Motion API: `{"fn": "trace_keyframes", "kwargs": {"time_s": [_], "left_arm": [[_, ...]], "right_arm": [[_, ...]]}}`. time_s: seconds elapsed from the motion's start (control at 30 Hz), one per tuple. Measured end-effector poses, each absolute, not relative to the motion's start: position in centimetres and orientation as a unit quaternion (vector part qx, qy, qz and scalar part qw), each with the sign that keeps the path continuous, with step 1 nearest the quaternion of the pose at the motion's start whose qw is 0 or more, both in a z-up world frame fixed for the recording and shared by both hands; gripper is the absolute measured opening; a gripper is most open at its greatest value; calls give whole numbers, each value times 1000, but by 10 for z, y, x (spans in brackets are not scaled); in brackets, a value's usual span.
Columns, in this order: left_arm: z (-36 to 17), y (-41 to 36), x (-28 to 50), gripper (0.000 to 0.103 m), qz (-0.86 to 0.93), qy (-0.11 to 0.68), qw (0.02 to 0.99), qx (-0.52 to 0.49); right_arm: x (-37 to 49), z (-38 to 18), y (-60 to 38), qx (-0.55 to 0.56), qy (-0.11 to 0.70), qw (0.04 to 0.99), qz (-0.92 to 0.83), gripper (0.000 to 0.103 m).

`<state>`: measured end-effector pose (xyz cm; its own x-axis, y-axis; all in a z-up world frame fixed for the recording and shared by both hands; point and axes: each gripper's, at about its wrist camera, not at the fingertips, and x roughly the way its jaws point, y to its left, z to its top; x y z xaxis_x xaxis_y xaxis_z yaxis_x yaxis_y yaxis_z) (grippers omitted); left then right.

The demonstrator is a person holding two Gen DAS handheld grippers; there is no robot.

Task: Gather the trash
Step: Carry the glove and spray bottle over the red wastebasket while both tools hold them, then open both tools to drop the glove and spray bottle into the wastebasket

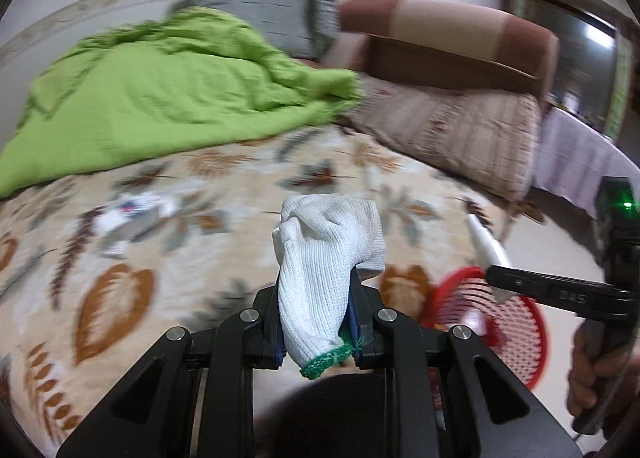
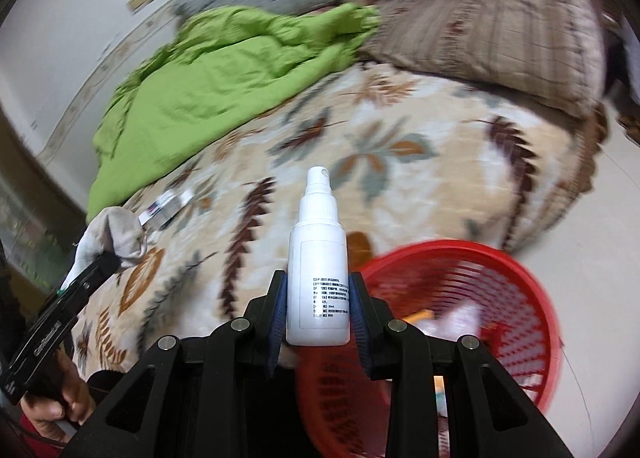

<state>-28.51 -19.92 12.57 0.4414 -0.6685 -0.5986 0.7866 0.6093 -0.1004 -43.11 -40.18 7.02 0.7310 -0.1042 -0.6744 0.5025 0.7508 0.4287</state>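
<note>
Right wrist view: jaws grip spray bottle [image 2: 318, 258] above red basket [image 2: 532, 290]; left jaws clamp glove [image 1: 324, 270].

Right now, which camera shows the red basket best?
The right wrist view: the red basket shows its rim, slatted wall and some contents. The left wrist view catches only part of it, behind both hand-held grippers.

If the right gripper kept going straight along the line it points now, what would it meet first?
Probably the leaf-patterned bedspread. The right gripper, shut on the white spray bottle, points over the bed; the red basket sits lower right, off that line. Depth is uncertain.
</note>
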Motion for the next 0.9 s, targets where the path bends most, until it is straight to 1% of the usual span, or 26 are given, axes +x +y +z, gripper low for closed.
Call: {"fn": "trace_keyframes", "kwargs": {"time_s": [0.33, 0.67, 0.7, 0.73, 0.8, 0.9], "left_arm": [[115, -276, -333, 22, -522, 345, 772, 114], [90, -312, -360, 23, -562, 381, 720, 147], [88, -314, -362, 24, -565, 385, 714, 151], [85, -316, -364, 32, -569, 391, 707, 155], [80, -318, -364, 41, -575, 402, 696, 153], [81, -314, -363, 44, -572, 403, 698, 150]], "right_arm": [[-493, 55, -436, 339, 326, 853, -225, 32], [-516, 36, -445, 368, 333, 835, -239, 33], [-516, 34, -445, 370, 335, 834, -236, 33], [-516, 33, -445, 370, 336, 834, -235, 34], [-515, 33, -444, 371, 336, 833, -237, 34], [-515, 39, -442, 359, 332, 837, -244, 35]]}}
